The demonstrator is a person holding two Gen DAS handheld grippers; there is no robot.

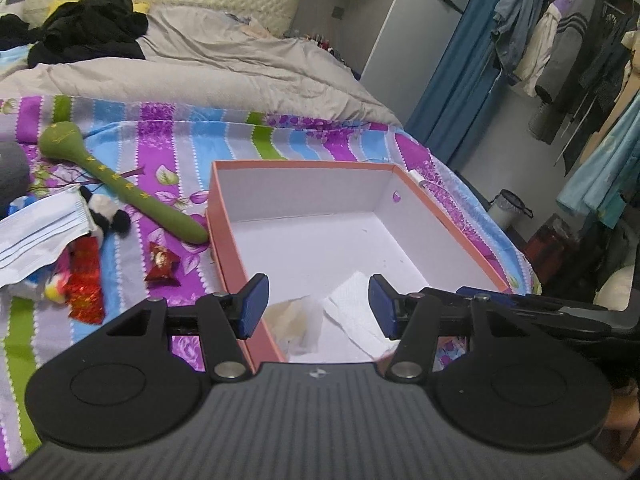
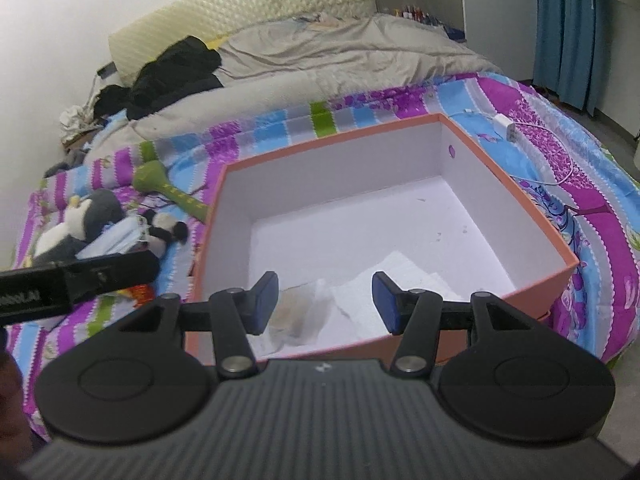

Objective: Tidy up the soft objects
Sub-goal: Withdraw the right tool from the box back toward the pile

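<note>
An orange box (image 1: 224,216) with a white inside lies open on the striped bedsheet. A white tissue (image 1: 352,312) and a thin translucent pouch (image 1: 296,320) lie in its near corner. My left gripper (image 1: 316,304) hovers open over that corner with nothing between its blue pads. My right gripper (image 2: 325,300) is also open and empty, above the same tissue (image 2: 400,280) and pouch (image 2: 296,316). Left of the box (image 2: 520,208) lie a green soft mallet (image 1: 120,184), a small panda plush (image 1: 104,216), face masks (image 1: 36,236) and red packets (image 1: 162,266).
A grey-and-white plush (image 2: 88,216) lies beside the masks (image 2: 116,240). A grey duvet (image 1: 224,64) and black clothes (image 1: 88,28) cover the far bed. A white charger (image 2: 506,126) lies behind the box. Clothes (image 1: 568,52) hang at the right by a blue curtain (image 1: 448,92).
</note>
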